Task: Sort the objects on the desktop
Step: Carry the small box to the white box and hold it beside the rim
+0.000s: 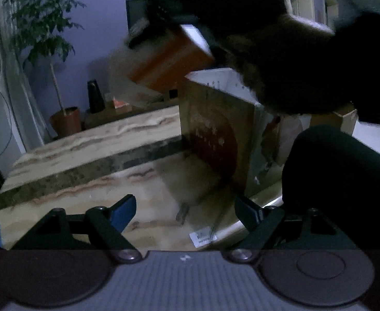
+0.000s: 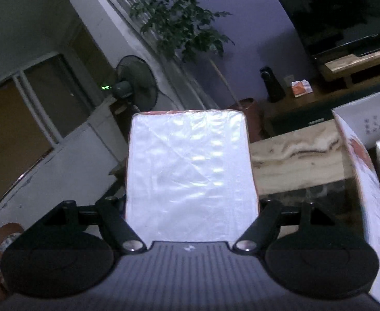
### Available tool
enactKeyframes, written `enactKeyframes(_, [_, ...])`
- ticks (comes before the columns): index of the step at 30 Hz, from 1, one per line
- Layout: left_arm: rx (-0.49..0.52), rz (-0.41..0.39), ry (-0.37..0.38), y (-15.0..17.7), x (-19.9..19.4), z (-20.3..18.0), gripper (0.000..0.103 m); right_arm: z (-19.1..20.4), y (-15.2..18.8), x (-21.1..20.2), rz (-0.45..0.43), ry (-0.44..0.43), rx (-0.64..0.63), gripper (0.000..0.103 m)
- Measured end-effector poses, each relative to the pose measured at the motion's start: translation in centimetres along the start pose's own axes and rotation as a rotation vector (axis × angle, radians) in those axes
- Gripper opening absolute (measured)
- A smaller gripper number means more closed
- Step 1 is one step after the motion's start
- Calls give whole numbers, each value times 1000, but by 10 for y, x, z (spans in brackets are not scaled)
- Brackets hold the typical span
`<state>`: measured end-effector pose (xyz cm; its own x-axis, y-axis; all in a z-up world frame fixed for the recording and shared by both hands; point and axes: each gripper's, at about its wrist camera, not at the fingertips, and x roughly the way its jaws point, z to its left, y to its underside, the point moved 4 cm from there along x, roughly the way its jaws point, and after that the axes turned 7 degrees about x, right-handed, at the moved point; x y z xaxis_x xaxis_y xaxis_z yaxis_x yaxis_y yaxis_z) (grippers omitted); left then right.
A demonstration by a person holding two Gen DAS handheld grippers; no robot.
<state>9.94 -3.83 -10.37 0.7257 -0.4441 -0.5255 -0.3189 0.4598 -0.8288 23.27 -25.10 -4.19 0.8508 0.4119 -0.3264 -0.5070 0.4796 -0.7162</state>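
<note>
Dim marble tabletop (image 1: 91, 160) lay beneath the left gripper (image 1: 184, 212) (fingers spread, empty); the right gripper (image 2: 191, 207) pinched a white-wrapped packet (image 2: 190, 176) aloft beside a standing box (image 1: 215, 129)

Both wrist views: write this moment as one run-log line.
left tongs: open, empty | right tongs: shut on wrapped box | carton: upright on table

The pack (image 2: 191, 178) between the right gripper's (image 2: 191, 207) jaws wears thin, glossy, crinkled plastic film that catches the light. The surface (image 1: 91, 181) looks like polished, veined stone, smooth and faintly reflective. At two o'clock from the pack, the box (image 2: 366, 181) looks like printed cardboard with a slight sheen. The left gripper's (image 1: 184, 211) arms are matt black plastic, with shiny metal pivot pins.
</note>
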Motion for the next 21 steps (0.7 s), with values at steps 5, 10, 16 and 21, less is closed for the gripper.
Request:
enactKeyframes(5, [-41,2,-47,-6,-9,-1,82,-30,22,-45,-47,41,95,76])
enactKeyframes(10, [-80,35,-88,-10,-15,-8,75,-47,43,-87,-95,-9,164,77])
enactKeyframes(16, [-66,53,-118,-17,-31,-17,74,-63,62,-131,-138,2,209,77])
enactKeyframes(21, [-16,49,-148,-23,-46,-24,74,-57,71,-162,-179,-29,205,77])
